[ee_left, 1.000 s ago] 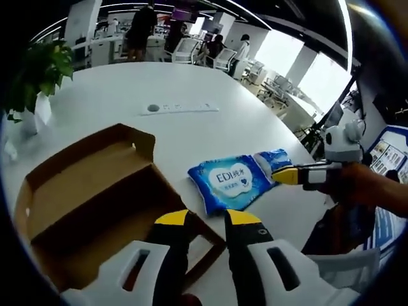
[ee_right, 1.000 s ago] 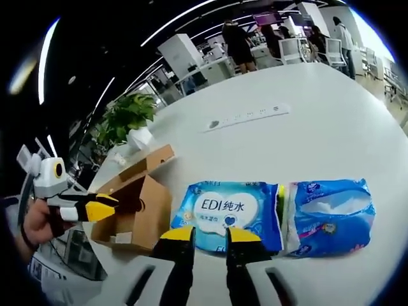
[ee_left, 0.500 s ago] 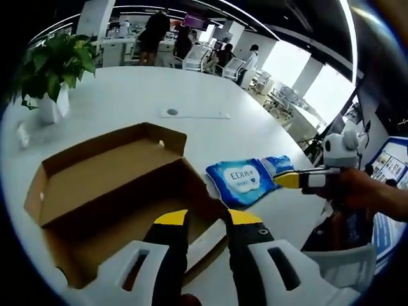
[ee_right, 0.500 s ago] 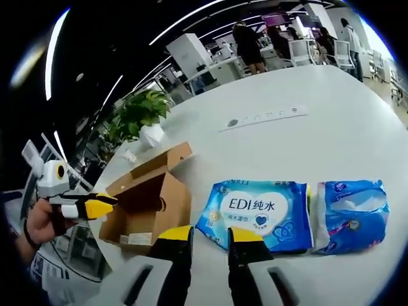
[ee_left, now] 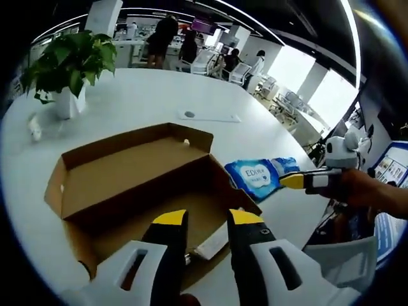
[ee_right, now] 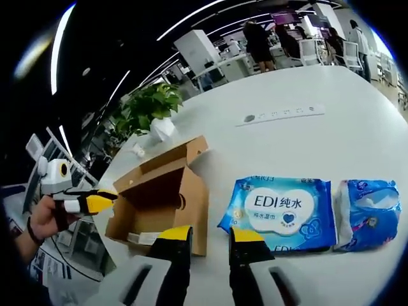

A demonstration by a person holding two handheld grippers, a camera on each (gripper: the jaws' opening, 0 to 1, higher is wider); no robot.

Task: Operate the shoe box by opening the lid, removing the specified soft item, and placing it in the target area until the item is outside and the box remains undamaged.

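A brown cardboard shoe box [ee_left: 127,185] stands on the white table [ee_left: 140,102] with its lid flipped back. A white card [ee_left: 213,239] lies on its floor. My left gripper [ee_left: 208,220] hovers shut over the box's near edge, holding nothing. Right of the box lies a blue EDI wipes pack [ee_left: 260,178], with a second blue soft pack [ee_left: 285,164] beside it. My right gripper [ee_left: 287,182], held in a hand, points at the packs. In the right gripper view the box [ee_right: 166,191] is left of the EDI pack [ee_right: 280,204] and the second pack [ee_right: 370,213]. My right gripper [ee_right: 210,234] is shut and short of them. The left gripper [ee_right: 105,202] sits at the far left.
A potted plant [ee_left: 70,70] stands at the table's far left, with a small white object [ee_left: 33,126] near it. A white power strip [ee_left: 207,117] lies beyond the box. The table edge runs close on the right. People and desks fill the background.
Both cameras have shifted: the box now takes more of the left gripper view, and the packs sit further right in the right gripper view. The packs and box lie where they were.
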